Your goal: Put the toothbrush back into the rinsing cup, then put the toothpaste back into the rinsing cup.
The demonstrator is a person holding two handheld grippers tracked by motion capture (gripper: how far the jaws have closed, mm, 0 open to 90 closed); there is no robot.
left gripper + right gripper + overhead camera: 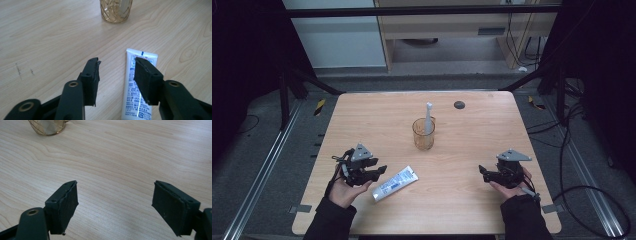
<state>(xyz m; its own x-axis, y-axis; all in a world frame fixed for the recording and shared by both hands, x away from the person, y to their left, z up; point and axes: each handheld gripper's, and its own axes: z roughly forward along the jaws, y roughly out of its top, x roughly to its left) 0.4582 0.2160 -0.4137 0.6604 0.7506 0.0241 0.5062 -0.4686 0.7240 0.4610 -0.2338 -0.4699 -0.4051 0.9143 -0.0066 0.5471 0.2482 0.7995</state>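
toothpaste tube [395, 183] lies flat on table [472, 150], just beside left tongs [373, 175] | left tongs half open, empty | right tongs [482, 171] wide, empty | tube probably light, soft, slippery: grip across middle

The worktop [50, 37] is pale, matt wood grain. The tube [136, 97] looks like glossy white plastic. The cup [115, 11] is clear amber, perhaps glass. Pads [67, 205] are matt, rough black.

Left gripper [381, 171] and right gripper [482, 170], fingers apart, one in each hand.
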